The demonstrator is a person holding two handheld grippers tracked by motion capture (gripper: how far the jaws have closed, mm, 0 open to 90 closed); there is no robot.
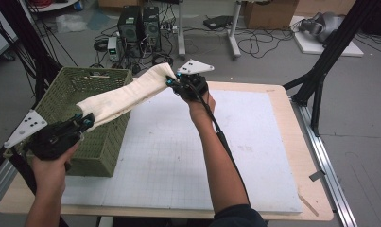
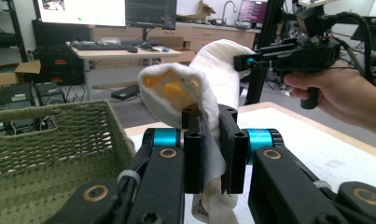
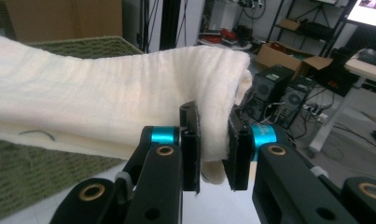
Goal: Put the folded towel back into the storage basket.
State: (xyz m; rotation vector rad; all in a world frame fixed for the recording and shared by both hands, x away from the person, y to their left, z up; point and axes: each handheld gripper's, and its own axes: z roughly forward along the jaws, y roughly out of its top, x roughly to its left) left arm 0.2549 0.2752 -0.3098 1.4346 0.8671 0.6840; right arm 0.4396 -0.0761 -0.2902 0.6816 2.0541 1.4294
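A cream towel (image 1: 126,94) hangs stretched in the air between both grippers, above the near right rim of a green woven basket (image 1: 65,90). My left gripper (image 1: 84,120) is shut on the towel's lower left end, over the basket's right side. My right gripper (image 1: 171,81) is shut on the upper right end, higher and farther back over the white mat (image 1: 197,151). In the left gripper view the towel (image 2: 199,88) bunches between the jaws of my left gripper (image 2: 212,154). In the right gripper view my right gripper (image 3: 212,149) pinches folded towel (image 3: 106,107), with the basket (image 3: 31,172) below.
The basket stands on the table's left side, its rim (image 2: 50,116) close under the left gripper. A wooden table border (image 1: 301,142) surrounds the mat. Black frame posts (image 1: 320,71) stand off the table's right; computers and cables (image 1: 141,28) lie on the floor behind.
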